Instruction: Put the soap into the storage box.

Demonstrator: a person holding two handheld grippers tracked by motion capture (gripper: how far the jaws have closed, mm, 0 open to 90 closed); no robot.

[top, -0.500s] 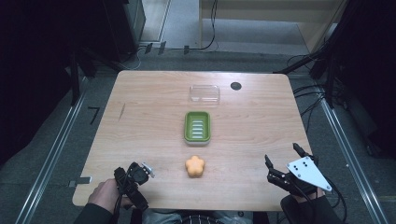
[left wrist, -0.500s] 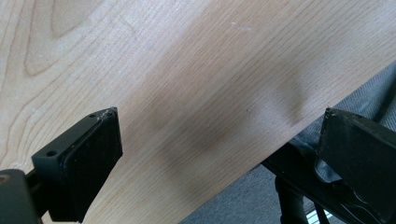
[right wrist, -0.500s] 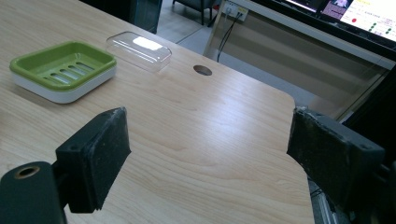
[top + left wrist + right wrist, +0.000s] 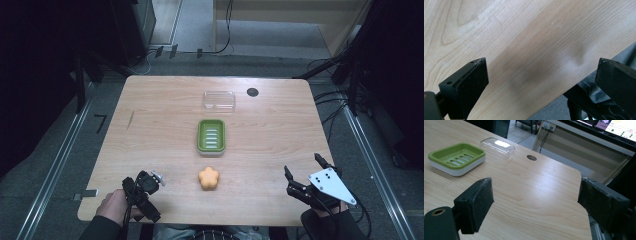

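Note:
A green soap dish [image 4: 211, 136] [image 4: 456, 157] with a white base sits at the middle of the wooden table [image 4: 150, 125]. Its clear lid [image 4: 219, 100] [image 4: 497, 146] lies just beyond it. An orange flower-shaped soap [image 4: 208, 178] rests in front of the dish. My left gripper [image 4: 141, 196] [image 4: 541, 61] hovers over the table's near left edge, open, with bare wood between its jaws. At the near right corner my right gripper [image 4: 302, 165] [image 4: 535, 182] stands open and holds nothing, facing the dish and lid from a distance.
A round cable hole [image 4: 252, 92] [image 4: 531, 157] marks the far right of the table. Dark fabric [image 4: 599, 95] shows past the table edge under the left gripper. Metal rails [image 4: 60, 160] run along the floor on both sides, and cables lie behind the table.

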